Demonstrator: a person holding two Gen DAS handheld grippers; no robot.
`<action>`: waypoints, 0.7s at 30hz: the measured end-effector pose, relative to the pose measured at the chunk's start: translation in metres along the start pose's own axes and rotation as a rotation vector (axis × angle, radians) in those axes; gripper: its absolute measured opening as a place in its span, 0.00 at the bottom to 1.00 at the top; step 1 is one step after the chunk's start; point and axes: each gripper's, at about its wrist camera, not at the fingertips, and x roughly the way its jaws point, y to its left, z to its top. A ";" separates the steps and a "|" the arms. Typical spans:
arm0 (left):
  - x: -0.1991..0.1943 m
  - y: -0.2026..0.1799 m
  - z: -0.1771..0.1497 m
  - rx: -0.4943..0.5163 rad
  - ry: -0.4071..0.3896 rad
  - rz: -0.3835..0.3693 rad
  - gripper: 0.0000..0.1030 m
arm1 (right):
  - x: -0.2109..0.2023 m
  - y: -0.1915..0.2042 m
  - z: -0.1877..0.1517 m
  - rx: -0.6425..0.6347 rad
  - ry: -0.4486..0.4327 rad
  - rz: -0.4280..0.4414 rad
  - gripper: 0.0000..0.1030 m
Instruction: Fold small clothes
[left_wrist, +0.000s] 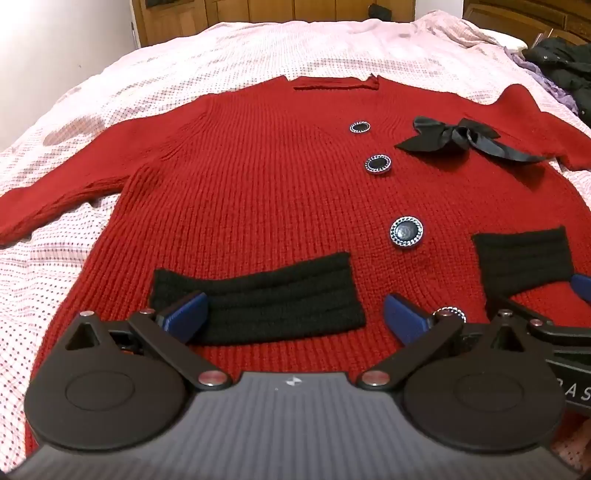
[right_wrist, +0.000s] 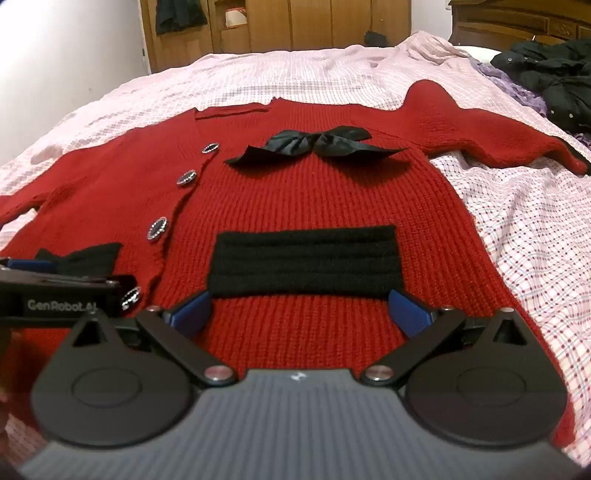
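A red knit cardigan lies flat and face up on the bed, sleeves spread, with dark round buttons, a black satin bow and two black pocket bands. My left gripper hovers wide open over the hem by the left pocket band, nothing between its blue pads. In the right wrist view the same cardigan fills the middle. My right gripper stands wide open just below the right pocket band, holding nothing. The left gripper's body shows at that view's left edge.
The bed has a pale pink checked sheet with wrinkles. A heap of dark clothes and a purple cloth lie at the far right of the bed. Wooden wardrobes and a headboard stand behind.
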 end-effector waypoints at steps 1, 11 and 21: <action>0.000 0.000 0.000 -0.004 0.000 -0.001 1.00 | 0.001 0.001 0.000 -0.003 -0.002 0.000 1.00; -0.002 0.006 -0.001 -0.006 -0.006 -0.016 1.00 | -0.004 0.001 -0.004 0.002 -0.024 0.011 1.00; -0.001 0.001 -0.002 0.005 -0.011 -0.003 1.00 | -0.003 0.000 -0.005 -0.002 -0.027 0.011 1.00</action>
